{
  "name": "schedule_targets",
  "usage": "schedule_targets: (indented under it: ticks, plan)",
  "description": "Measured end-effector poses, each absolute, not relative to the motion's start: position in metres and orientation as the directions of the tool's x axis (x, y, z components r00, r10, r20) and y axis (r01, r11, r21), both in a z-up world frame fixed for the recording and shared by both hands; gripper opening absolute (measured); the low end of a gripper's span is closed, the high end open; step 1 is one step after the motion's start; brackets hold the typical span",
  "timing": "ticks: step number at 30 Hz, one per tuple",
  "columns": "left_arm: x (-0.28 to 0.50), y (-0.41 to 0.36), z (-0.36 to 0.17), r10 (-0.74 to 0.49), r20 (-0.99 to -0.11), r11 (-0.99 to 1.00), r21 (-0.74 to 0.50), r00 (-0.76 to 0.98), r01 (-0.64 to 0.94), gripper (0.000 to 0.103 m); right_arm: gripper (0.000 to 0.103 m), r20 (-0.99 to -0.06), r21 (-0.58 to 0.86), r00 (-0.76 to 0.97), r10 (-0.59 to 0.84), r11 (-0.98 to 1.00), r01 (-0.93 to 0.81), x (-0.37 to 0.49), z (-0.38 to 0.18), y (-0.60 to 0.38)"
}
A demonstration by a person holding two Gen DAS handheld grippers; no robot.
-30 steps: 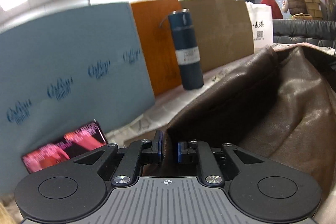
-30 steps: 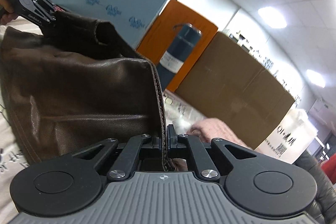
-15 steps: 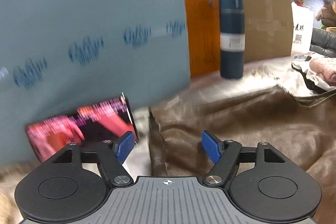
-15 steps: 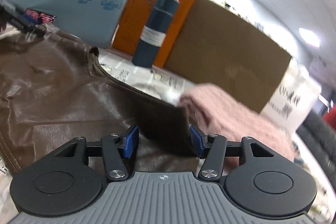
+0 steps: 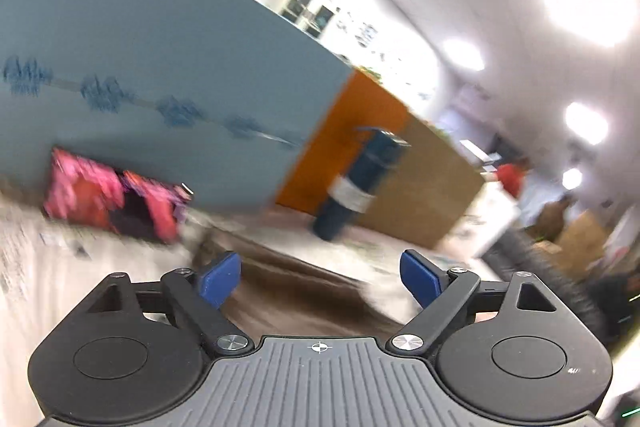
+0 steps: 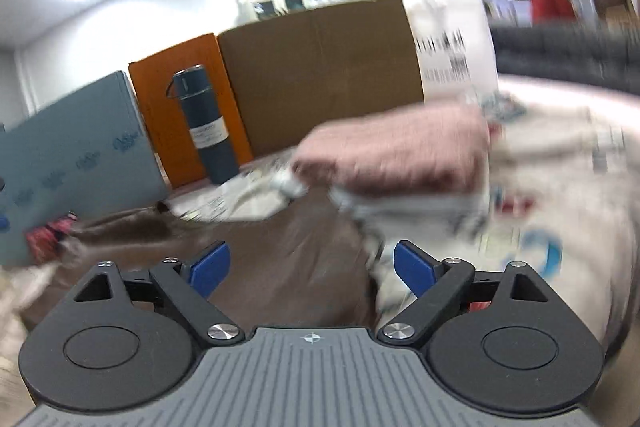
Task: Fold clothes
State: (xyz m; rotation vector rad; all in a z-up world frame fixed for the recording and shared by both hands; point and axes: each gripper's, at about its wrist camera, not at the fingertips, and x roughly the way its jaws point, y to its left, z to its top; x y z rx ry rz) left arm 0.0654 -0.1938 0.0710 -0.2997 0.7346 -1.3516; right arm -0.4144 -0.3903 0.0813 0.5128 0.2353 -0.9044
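Note:
A brown leather garment [image 6: 292, 259] lies flat on the newspaper-covered table; it also shows in the left wrist view [image 5: 304, 295], blurred. My left gripper [image 5: 320, 277] is open and empty above the garment's left part. My right gripper [image 6: 311, 265] is open and empty above its right part. A folded pink sweater [image 6: 400, 159] lies just beyond the garment on the right, on top of a white printed garment [image 6: 540, 211].
A dark blue flask [image 6: 204, 123] stands at the back, also in the left wrist view [image 5: 360, 183]. Behind it lean a grey-blue board [image 5: 140, 87], an orange board [image 6: 180, 115] and a cardboard sheet [image 6: 320, 71]. A pink-red packet [image 5: 116, 199] lies at the left.
Both grippers let go of the brown garment, which dropped flat on the table. Both opened wide and lifted away; both views are now blurred by motion.

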Motion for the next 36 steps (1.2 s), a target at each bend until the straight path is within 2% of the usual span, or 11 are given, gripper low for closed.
schedule_targets:
  ticks: [5, 9, 11, 15, 20, 21, 22, 23, 26, 29, 36]
  plan:
    - [0.036, -0.163, 0.093, -0.971, -0.226, 0.099, -0.689, -0.083, 0.718, 0.096, 0.093, -0.501, 0.552, 0.627, -0.596, 0.337, 0.762, -0.42, 0.067, -0.377]
    - [0.023, -0.13, 0.107, -0.985, -0.107, -0.02, -0.704, -0.133, 0.71, 0.098, 0.093, -0.48, 0.709, 0.695, -0.536, 0.23, 0.667, -0.417, 0.048, -0.379]
    - [0.018, -0.115, 0.114, -0.986, -0.052, -0.076, -0.696, -0.156, 0.714, 0.098, 0.093, -0.495, 0.721, 0.685, -0.535, 0.188, 0.667, -0.408, 0.042, -0.385]
    - [0.009, -0.087, 0.126, -0.982, 0.061, -0.175, -0.652, -0.178, 0.738, 0.101, 0.094, -0.447, 0.731, 0.634, -0.631, 0.151, 0.665, -0.391, 0.035, -0.398]
    - [0.013, -0.068, 0.134, -0.976, 0.131, -0.218, -0.657, -0.176, 0.722, 0.102, 0.094, -0.357, 0.784, 0.563, -0.745, 0.089, 0.614, -0.373, 0.029, -0.407]
    - [0.013, -0.066, 0.134, -0.976, 0.137, -0.219, -0.66, -0.172, 0.719, 0.102, 0.091, -0.342, 0.796, 0.552, -0.761, 0.077, 0.6, -0.371, 0.027, -0.408]
    - [0.013, -0.065, 0.134, -0.975, 0.141, -0.221, -0.662, -0.17, 0.717, 0.102, 0.077, -0.335, 0.807, 0.546, -0.768, 0.065, 0.587, -0.37, 0.026, -0.409]
    - [0.013, -0.064, 0.134, -0.975, 0.146, -0.223, -0.663, -0.168, 0.715, 0.102, 0.05, -0.331, 0.821, 0.557, -0.762, 0.058, 0.568, -0.371, 0.023, -0.41]
    - [0.011, -0.061, 0.135, -0.974, 0.16, -0.227, -0.653, -0.161, 0.722, 0.102, 0.016, -0.317, 0.832, 0.586, -0.746, 0.078, 0.549, -0.375, 0.022, -0.405]
    - [0.01, -0.06, 0.136, -0.975, 0.166, -0.22, -0.652, -0.147, 0.726, 0.102, 0.007, -0.279, 0.843, 0.605, -0.746, 0.112, 0.527, -0.387, 0.026, -0.392]
    - [0.005, -0.057, 0.136, -0.976, 0.172, -0.216, -0.649, -0.136, 0.73, 0.102, 0.007, -0.268, 0.766, 0.485, -0.832, 0.121, 0.631, -0.413, 0.048, -0.379]
